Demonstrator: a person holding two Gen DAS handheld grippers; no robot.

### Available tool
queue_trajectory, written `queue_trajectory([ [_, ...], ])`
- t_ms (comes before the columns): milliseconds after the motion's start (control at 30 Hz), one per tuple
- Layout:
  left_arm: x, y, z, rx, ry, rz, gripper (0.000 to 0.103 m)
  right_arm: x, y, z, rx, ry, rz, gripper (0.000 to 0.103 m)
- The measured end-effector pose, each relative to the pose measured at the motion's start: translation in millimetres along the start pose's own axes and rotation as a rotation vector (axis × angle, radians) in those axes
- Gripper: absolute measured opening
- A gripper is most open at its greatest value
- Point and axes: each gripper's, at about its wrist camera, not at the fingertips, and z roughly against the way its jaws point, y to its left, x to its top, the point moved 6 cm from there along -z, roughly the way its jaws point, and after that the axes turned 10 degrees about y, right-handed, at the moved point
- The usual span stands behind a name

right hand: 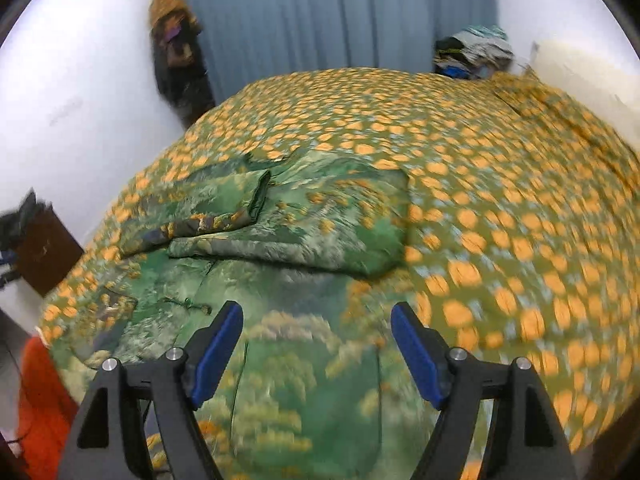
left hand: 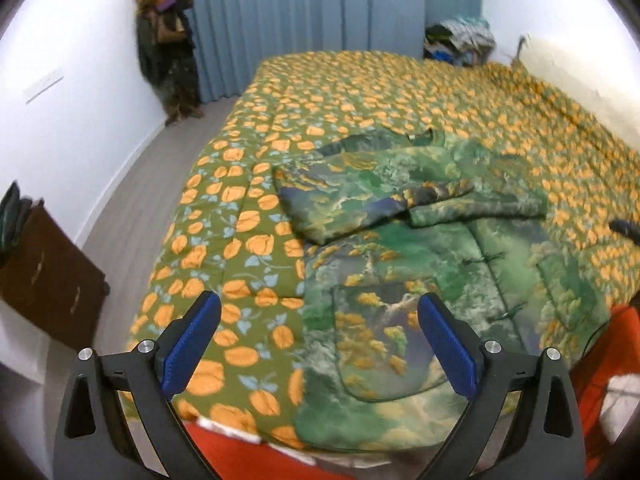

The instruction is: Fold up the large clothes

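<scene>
The green padded jacket [left hand: 420, 264] lies spread on the bed's orange-flowered quilt [left hand: 360, 92], near the foot edge, both sleeves folded across its chest. Its lower hem is cut off behind the tongs in both views, and the right wrist view is smeared with blur, so the fastenings barely show there. Both tools hover above the jacket, tilted downward toward it. The left tongs [left hand: 320, 344] stand wide apart, holding nothing; the right tongs [right hand: 316, 352] are likewise apart and empty.

Green padded jacket [left hand: 420, 280] sleeves folded, floral bedspread [left hand: 360, 96], left gripper [left hand: 318, 344] jaws apart
</scene>
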Motion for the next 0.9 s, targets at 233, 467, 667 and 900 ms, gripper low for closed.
queue_trajectory([
  [233, -28.6, -25.5, -23.1, -0.002, 0.021, 0.036, 0.099, -39.0, -13.1, 22.5, 0.007, -0.040, -0.069, 0.078],
  [467, -48.7, -11.8, -47.5, -0.097, 0.136, 0.076, 0.099, -66.5, -30.5, 6.8, -0.001, 0.053, -0.084, 0.078],
  [667, -64.0, 5.1, -77.9, -0.198, 0.231, 0.083, 0.100, -89.7, -64.1, -20.5, -0.012, 0.213, -0.057, 0.078],
  [900, -92.8, -8.6, -131.5, -0.351, 0.407, 0.104, 0.099, -115.8, -82.2, -73.4, 0.154, 0.411, -0.094, 0.078],
])
